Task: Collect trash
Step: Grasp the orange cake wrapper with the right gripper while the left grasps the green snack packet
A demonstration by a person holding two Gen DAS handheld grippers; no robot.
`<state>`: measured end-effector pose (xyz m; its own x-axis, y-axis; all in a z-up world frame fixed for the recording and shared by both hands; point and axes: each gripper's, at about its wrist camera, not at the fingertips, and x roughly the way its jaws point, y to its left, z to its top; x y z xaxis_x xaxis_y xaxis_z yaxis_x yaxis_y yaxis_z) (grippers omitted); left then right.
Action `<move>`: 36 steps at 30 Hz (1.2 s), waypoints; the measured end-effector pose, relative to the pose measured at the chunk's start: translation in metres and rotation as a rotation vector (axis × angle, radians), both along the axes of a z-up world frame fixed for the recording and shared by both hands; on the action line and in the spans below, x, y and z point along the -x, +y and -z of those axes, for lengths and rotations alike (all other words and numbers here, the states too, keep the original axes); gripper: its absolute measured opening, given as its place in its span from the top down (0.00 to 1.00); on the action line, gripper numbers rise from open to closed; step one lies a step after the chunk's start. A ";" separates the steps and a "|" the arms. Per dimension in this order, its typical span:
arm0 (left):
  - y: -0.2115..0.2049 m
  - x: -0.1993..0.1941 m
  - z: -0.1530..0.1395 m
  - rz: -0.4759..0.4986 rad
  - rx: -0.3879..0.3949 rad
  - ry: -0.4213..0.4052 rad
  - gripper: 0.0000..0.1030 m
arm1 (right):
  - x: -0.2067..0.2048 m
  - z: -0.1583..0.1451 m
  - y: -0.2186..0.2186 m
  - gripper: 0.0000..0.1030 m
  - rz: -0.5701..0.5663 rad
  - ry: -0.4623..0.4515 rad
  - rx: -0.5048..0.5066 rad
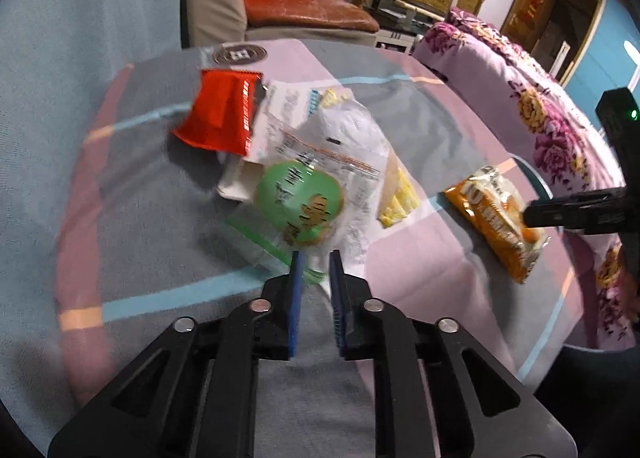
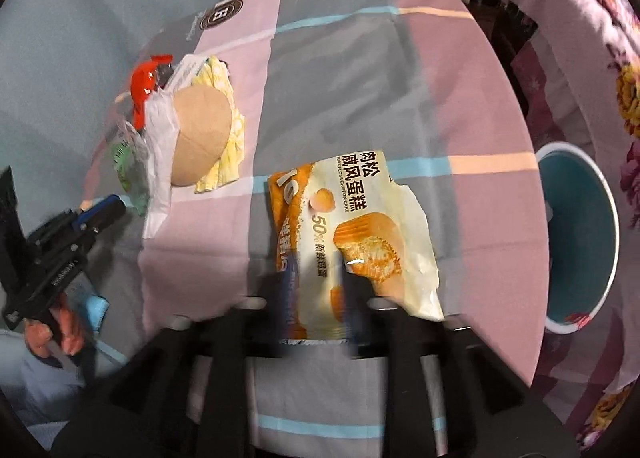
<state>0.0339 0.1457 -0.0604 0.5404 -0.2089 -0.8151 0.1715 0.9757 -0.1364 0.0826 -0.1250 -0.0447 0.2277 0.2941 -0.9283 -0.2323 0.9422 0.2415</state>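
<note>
While we look down the left gripper [image 1: 316, 262], its blue pads stand close together with a narrow gap, and the edge of the green wrapper [image 1: 298, 202] sits right at the tips; whether the pads pinch it, we cannot tell through the blur. That wrapper lies on a heap of crumpled white paper [image 1: 344, 130], with a red packet [image 1: 220, 114] at the heap's far left and a yellow scrap [image 1: 398, 198] at its right. Everything rests on the checked cloth [image 1: 420, 270]. Off to the right lies the orange cake bag [image 1: 494, 218], and the right gripper's dark finger [image 1: 576, 212] reaches in over its near end.

Over to the right wrist view: the right gripper [image 2: 312, 278] is smeared by motion, jaws apart, straddling the lower part of the cake bag [image 2: 352, 230], which lies flat on the cloth [image 2: 460, 98]. We cannot see the pads pressing on it. A blue bin [image 2: 576, 226] stands off the cloth's right edge. At left, a hand [image 2: 52, 326] holds the left gripper [image 2: 108, 210] beside the heap.
</note>
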 end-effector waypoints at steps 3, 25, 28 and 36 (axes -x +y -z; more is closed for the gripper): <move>0.002 -0.001 -0.006 -0.013 -0.070 -0.045 0.17 | 0.000 -0.004 -0.006 0.20 0.028 -0.034 0.035; -0.003 -0.036 0.016 0.130 -0.008 -0.005 0.30 | -0.023 0.043 0.016 0.17 0.005 0.131 0.127; -0.005 -0.027 0.008 0.126 -0.002 -0.015 0.30 | -0.020 0.046 0.013 0.18 0.016 0.116 0.134; -0.024 -0.010 -0.007 0.125 0.017 -0.025 0.30 | -0.010 0.028 0.003 0.76 0.007 0.064 0.025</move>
